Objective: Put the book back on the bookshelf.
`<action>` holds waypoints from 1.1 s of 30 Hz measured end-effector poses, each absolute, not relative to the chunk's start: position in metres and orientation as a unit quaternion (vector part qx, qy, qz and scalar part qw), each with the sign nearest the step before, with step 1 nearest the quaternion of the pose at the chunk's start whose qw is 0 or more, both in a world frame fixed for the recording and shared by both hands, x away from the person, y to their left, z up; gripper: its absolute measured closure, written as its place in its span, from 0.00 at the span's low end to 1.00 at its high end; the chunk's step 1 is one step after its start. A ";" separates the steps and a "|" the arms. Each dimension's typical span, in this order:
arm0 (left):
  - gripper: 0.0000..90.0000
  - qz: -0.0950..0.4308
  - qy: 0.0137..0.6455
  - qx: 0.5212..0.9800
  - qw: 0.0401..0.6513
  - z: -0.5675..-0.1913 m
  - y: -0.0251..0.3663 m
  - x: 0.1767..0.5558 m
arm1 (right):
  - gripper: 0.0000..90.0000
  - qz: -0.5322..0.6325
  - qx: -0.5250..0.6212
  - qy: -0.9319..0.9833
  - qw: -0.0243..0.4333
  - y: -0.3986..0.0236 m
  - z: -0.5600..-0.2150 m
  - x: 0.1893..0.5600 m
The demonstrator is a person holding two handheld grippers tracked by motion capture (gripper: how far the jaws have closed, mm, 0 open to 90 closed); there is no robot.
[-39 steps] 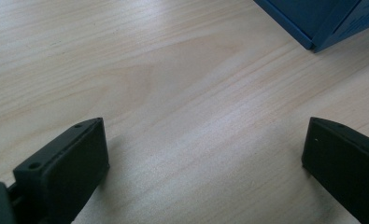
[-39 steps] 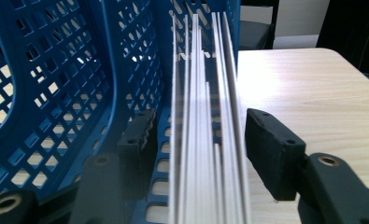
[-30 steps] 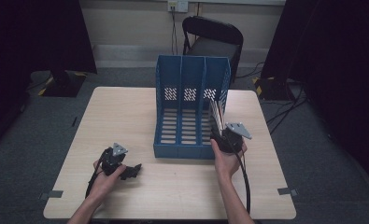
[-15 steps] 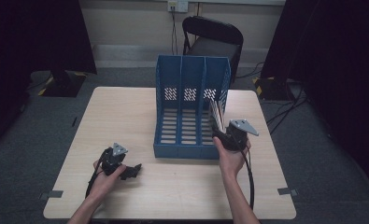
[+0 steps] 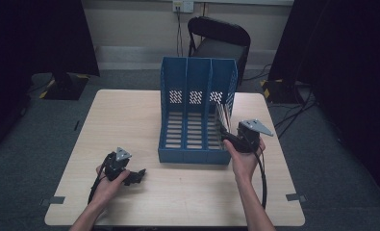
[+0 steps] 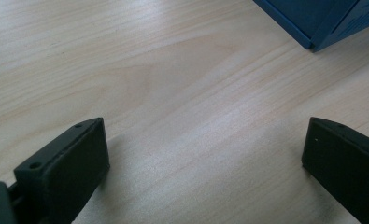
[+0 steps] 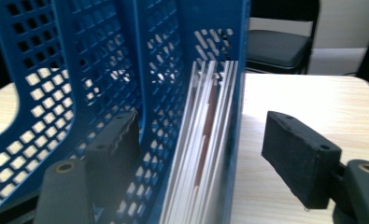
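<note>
A blue three-slot file rack [image 5: 197, 120] stands in the middle of the wooden table [image 5: 130, 115]. A sheaf of white sheets [image 7: 205, 154] stands upright in its right-hand slot, seen in the high view as sheets [image 5: 221, 113]. My right gripper [image 7: 203, 133] is open, one jaw inside the slot and the other outside the rack's right wall, the sheets between them untouched. From above, the right gripper [image 5: 230, 137] sits at the rack's front right corner. My left gripper [image 5: 138, 175] rests on the table at the front left, open [image 6: 205, 130] over bare wood.
A black chair [image 5: 221, 43] stands behind the table. A corner of the rack [image 6: 313, 23] lies ahead of the left gripper. Cables trail from both grippers toward the table's front edge. Dark curtains flank the room.
My right gripper has shifted slightly to the right and away from the person, beside the rack's right slot. The left gripper has not moved.
</note>
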State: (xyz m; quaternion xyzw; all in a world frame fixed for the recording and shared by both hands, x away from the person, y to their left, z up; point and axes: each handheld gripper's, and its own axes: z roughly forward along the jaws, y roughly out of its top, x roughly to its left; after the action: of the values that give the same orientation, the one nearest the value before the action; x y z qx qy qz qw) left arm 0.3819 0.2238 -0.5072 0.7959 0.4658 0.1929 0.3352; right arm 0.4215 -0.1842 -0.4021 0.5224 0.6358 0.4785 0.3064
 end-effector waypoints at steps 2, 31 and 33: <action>0.00 0.193 0.466 0.796 0.335 -0.507 0.224 0.382 | 0.29 0.481 0.519 0.636 0.306 -0.186 -0.401 0.422; 0.00 0.193 0.466 0.796 0.335 -0.507 0.224 0.382 | 0.18 0.505 0.459 0.688 0.247 -0.224 -0.388 0.389; 0.00 0.193 0.466 0.796 0.335 -0.507 0.224 0.382 | 0.19 0.511 0.458 0.689 0.233 -0.227 -0.389 0.385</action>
State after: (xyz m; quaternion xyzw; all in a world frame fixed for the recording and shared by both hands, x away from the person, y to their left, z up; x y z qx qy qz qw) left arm 0.3818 0.2238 -0.5072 0.7959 0.4659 0.1930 0.3352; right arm 0.3852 -0.2265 -0.3890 0.4580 0.6890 0.5111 0.2330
